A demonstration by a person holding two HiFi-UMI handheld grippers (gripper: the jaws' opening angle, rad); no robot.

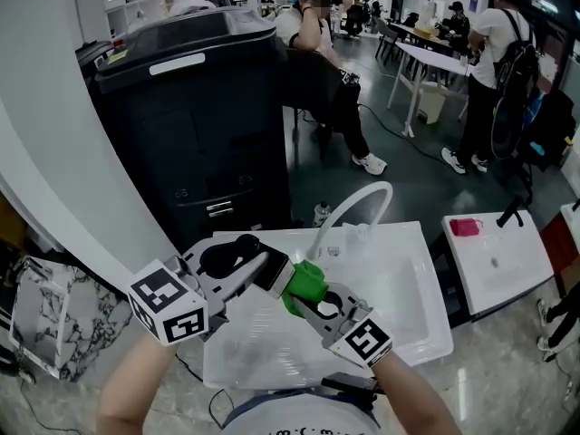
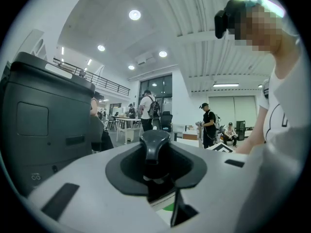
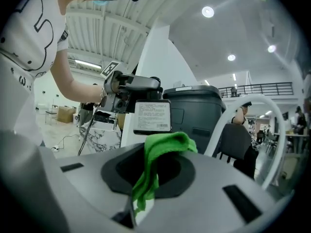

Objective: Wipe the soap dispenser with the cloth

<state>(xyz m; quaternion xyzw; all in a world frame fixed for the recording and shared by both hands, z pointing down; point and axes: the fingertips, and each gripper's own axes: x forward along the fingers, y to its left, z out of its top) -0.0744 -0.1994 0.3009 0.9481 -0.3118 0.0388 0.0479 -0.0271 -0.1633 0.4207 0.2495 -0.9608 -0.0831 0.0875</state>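
Clenching the fingers of the left gripper (image 1: 261, 270) on the soap dispenser (image 1: 274, 275), dark pump head poking up between them, printed label facing right. Pinching the green cloth (image 1: 306, 281) in the fingers of the right gripper (image 1: 304, 294), bunched end just beside the dispenser's right side, seemingly touching. Holding both up over the white sink (image 1: 426, 333), toward its near left part. Beyond, arching up from the far rim, a curved white faucet (image 1: 362, 198). Far left, a big black copier (image 1: 190, 125).
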